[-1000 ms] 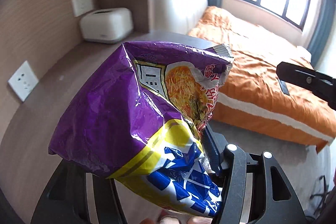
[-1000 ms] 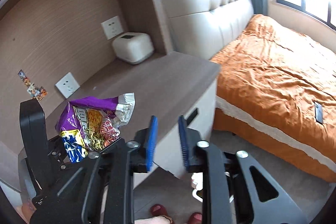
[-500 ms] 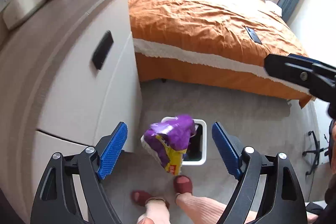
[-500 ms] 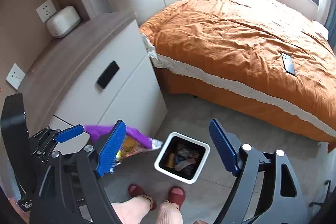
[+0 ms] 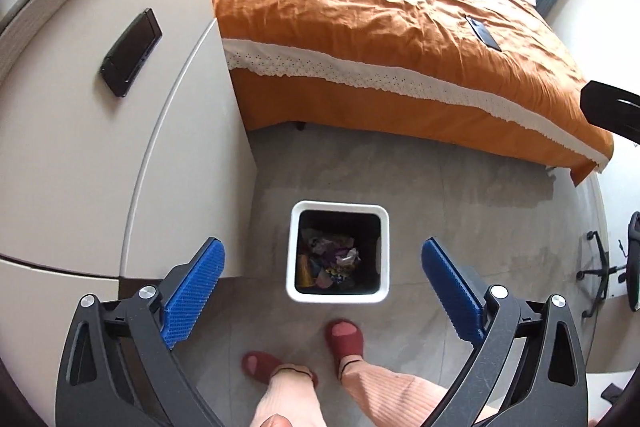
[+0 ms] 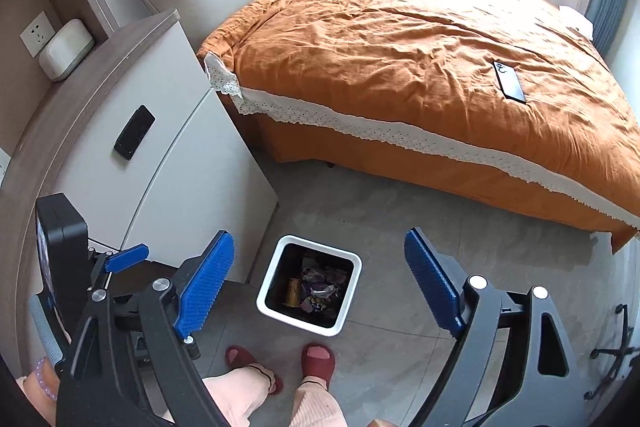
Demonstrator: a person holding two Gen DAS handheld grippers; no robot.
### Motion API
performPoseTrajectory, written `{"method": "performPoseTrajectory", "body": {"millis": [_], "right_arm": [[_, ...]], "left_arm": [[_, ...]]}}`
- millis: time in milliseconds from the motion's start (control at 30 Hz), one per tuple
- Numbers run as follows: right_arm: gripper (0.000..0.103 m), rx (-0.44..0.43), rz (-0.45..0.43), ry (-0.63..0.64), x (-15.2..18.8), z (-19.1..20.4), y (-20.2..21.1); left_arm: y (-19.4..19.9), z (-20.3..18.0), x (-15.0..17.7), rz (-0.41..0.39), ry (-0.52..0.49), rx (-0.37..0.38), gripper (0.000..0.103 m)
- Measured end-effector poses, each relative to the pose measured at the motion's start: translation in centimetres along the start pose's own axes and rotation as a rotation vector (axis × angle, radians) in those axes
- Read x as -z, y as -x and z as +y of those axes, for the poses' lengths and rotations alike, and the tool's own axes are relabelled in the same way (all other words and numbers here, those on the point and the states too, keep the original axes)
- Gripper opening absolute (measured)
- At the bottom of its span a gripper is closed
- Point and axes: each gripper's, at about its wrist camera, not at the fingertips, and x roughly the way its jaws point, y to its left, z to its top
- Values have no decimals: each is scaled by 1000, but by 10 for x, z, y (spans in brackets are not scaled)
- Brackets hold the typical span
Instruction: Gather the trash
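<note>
Both grippers hang above the white trash bin [image 5: 337, 295] on the floor, fingers spread wide and empty: left gripper [image 5: 323, 293], right gripper [image 6: 319, 286]. We see crumpled wrappers [image 6: 320, 287] lying inside the bin. Just beside the bin stands the white cabinet [image 6: 168, 155]; beyond the bin lies the orange bed [image 6: 420, 67].
</note>
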Motion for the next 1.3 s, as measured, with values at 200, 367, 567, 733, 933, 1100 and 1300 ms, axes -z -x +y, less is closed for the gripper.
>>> {"method": "performPoseTrajectory", "body": {"millis": [200,367,567,733,933,1100,1300], "right_arm": [[88,-52,-42,16,-13,13,16],[88,-128,-78,64,-28,35,32],[90,-249,-124,166,-49,81,50],[92,-345,-160,301,-58,137,67],[98,-419,-228,385,-52,203,103],[98,-449,-258,435,-37,262,127],[98,-449,-308,470,-13,321,150]], "left_arm": [[50,12,-6,-66,58,-24,97],[102,25,-9,-138,120,-75,97],[169,50,3,-222,225,-185,98],[214,86,27,-281,355,-300,98],[266,133,67,-359,479,-389,98],[307,175,105,-405,535,-435,98],[344,220,145,-439,590,-482,98]]}}
